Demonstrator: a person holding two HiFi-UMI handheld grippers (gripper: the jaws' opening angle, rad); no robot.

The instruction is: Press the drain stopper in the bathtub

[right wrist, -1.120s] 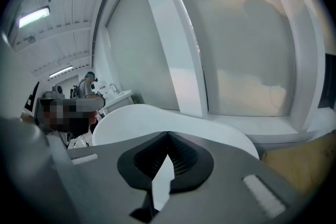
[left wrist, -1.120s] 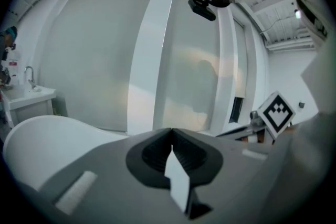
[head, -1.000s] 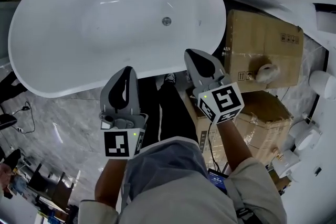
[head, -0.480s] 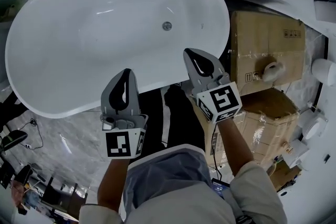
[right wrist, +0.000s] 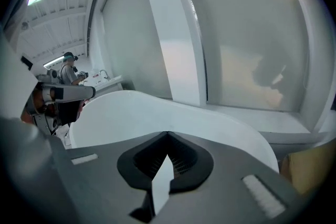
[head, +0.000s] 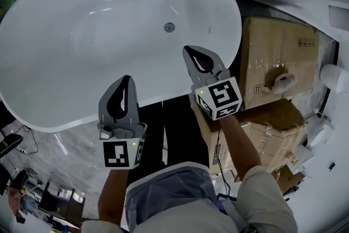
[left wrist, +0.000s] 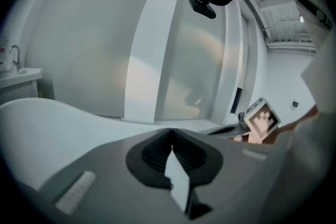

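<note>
No words or numbers can be read. The big brown cardboard box point(head: 275, 49) has small dark printed marks, too tiny to read. The left gripper point(head: 126, 79) and right gripper point(head: 188, 49) each carry a black-and-white square pattern, not letters.

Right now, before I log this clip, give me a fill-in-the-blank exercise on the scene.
The bathtub holding the drain stopper is coloured ____.
The left claw and the right claw both have their jaws ____, holding nothing.
The claw nearer the stopper is the ____ one.
Beside the tub's right end stand cardboard ____.
Missing words: white; shut; right; boxes.
</note>
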